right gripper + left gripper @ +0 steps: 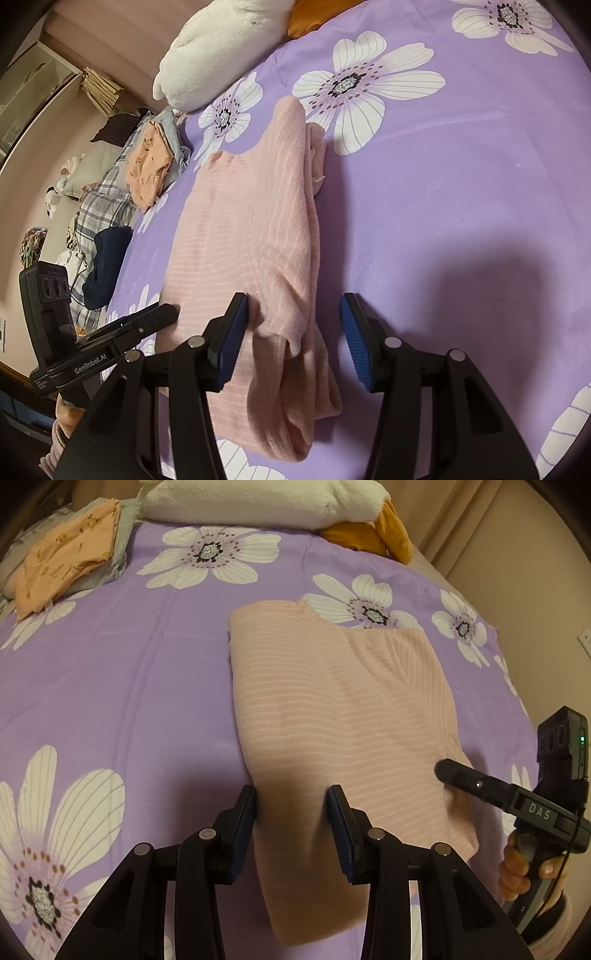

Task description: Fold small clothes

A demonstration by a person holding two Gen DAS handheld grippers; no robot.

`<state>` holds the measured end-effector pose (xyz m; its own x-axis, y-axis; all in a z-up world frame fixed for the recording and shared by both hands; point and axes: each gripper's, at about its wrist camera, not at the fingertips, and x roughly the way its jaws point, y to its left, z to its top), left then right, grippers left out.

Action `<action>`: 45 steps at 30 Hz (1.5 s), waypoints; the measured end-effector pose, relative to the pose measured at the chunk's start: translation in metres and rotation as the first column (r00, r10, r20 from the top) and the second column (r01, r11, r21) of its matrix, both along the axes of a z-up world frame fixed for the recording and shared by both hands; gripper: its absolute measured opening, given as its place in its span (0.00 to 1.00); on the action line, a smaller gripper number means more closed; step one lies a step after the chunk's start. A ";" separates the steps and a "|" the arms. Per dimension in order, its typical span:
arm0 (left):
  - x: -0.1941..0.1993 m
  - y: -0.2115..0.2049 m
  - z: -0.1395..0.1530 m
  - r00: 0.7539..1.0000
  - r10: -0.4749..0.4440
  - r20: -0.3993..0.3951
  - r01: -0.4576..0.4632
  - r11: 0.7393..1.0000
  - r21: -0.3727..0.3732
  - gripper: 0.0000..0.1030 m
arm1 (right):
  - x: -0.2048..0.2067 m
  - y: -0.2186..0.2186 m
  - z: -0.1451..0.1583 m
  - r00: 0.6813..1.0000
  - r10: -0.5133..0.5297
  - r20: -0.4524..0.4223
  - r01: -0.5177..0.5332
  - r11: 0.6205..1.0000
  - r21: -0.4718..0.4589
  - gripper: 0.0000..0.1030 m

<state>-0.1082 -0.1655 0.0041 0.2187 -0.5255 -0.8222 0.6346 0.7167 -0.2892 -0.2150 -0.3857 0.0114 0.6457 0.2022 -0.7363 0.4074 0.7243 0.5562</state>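
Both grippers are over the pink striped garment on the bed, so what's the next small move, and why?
Probably lower both and close on the near edge. The left gripper and right gripper are open, each straddling the near end of the pink striped garment, which lies partly folded lengthwise on the purple floral bedspread. Gripping there would allow the next fold.

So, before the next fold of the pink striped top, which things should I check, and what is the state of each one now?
1. Left gripper open, straddling the near-left edge of the pink striped top: ok.
2. Right gripper open around the bunched sleeve side: ok.
3. Top lying flat: not ok, the right edge is bunched in layers.
4. Fabric actually between the pads: cannot tell.
5. Free purple bedspread beside the top for folding: ok.
6. Folded orange garment lies apart from the top: ok.
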 end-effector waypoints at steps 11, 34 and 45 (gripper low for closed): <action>-0.006 0.000 0.002 1.000 0.002 0.015 -0.003 1.000 0.012 0.38 | -0.005 0.003 0.001 1.000 -0.006 -0.011 0.006 1.000 -0.014 0.49; -0.011 0.001 0.002 1.000 0.004 0.028 -0.004 1.000 0.025 0.38 | -0.012 0.002 0.003 0.999 -0.011 -0.034 0.009 0.998 -0.054 0.48; -0.017 0.004 0.002 0.999 0.005 0.035 -0.007 0.999 0.032 0.38 | -0.016 0.005 0.012 0.998 -0.044 -0.053 0.037 0.990 -0.139 0.50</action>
